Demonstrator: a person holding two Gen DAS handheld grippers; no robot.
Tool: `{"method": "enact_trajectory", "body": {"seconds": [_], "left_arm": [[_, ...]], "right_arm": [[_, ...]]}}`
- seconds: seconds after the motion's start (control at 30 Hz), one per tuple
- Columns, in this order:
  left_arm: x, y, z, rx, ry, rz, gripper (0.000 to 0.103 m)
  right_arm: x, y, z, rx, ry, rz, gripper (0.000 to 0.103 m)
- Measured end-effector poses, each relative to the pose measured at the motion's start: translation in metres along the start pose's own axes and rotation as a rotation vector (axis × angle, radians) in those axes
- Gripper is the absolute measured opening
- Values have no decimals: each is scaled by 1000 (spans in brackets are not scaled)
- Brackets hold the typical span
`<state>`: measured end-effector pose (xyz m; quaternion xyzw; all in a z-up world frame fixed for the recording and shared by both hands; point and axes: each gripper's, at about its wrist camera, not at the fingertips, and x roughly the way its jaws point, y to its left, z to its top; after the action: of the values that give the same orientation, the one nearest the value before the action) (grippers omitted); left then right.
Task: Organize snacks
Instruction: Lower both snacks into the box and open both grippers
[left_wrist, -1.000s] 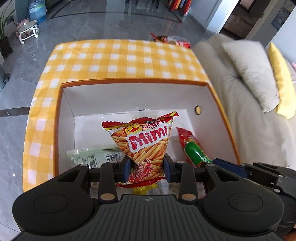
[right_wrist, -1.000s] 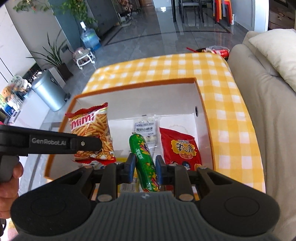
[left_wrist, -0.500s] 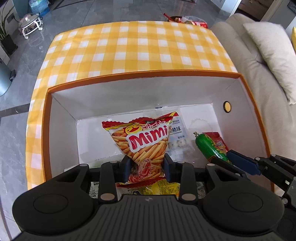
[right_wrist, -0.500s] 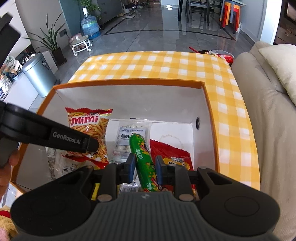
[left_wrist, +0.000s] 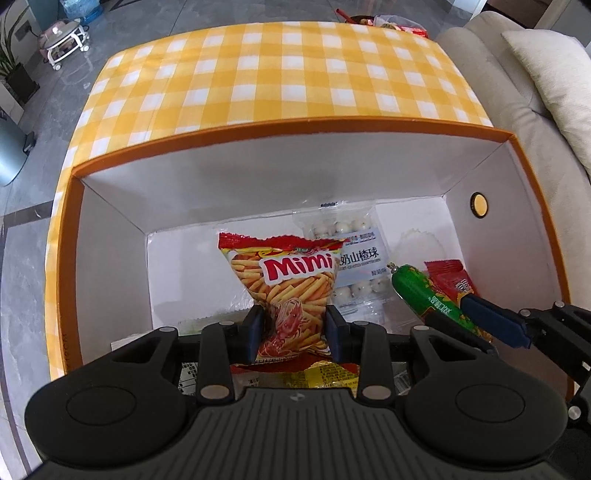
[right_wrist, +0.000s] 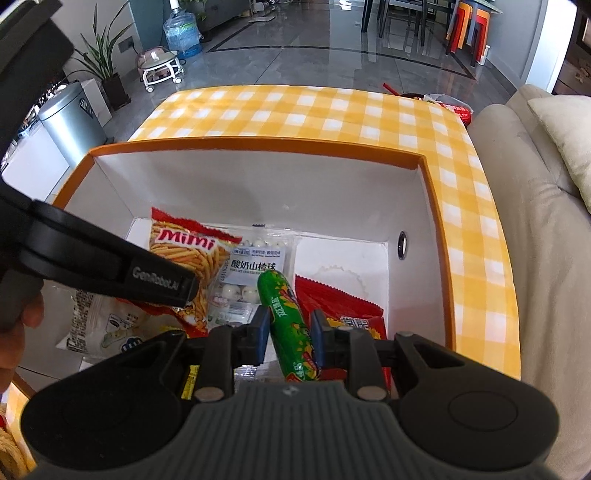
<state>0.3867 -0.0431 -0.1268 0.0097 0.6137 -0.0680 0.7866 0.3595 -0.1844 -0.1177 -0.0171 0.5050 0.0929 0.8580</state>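
My left gripper (left_wrist: 294, 328) is shut on the lower end of a Mimi snack bag (left_wrist: 291, 284), held inside the orange-rimmed white box (left_wrist: 280, 129). My right gripper (right_wrist: 289, 334) is shut on a green sausage stick (right_wrist: 286, 314), which pokes forward over the box floor. The right gripper (left_wrist: 476, 317) shows at the right of the left wrist view with the green sausage stick (left_wrist: 421, 291). In the right wrist view the Mimi bag (right_wrist: 192, 254) stands at the left, partly behind the left gripper's black arm (right_wrist: 110, 269).
On the box floor lie a clear pack of white balls (left_wrist: 351, 262), a red packet (right_wrist: 347, 314), a yellow packet (left_wrist: 317, 374) and a white wrapper (right_wrist: 107, 325). The box sits on a yellow checked tablecloth (left_wrist: 277, 74). A beige sofa (right_wrist: 535, 221) runs along the right.
Both grippers sank further into the box with their snacks still held. The box walls now fill more of each view and the pack of white balls has come into sight.
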Motion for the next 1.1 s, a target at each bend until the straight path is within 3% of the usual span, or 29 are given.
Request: {"method": "enact_trajectory", "body": {"seconds": [0.3,0.57,0.67,0.83,0.9,1.1], "left_arm": [[-1,1,-1,3,-8,5,43],[-11,3,-6,-5,-34,-11,56],[-16,3,-8,-4,-47,-12,60],[-27,4,-11,-11,-64,-10,68],[-34,4,-14,-13,-80,-9,71],[-57,4,-28,-7,-141,-10,77]], "right_arm": [[2,4,0,-22,11,-10,21],[-5,4,1,-22,5,-10,22],[-8,5,1,-15,2,-9,34],[-16,8,0,-21,-8,-9,40],[-20,9,0,-20,-12,-13,50],[-37,11,-4,-14,-34,-10,68]]}}
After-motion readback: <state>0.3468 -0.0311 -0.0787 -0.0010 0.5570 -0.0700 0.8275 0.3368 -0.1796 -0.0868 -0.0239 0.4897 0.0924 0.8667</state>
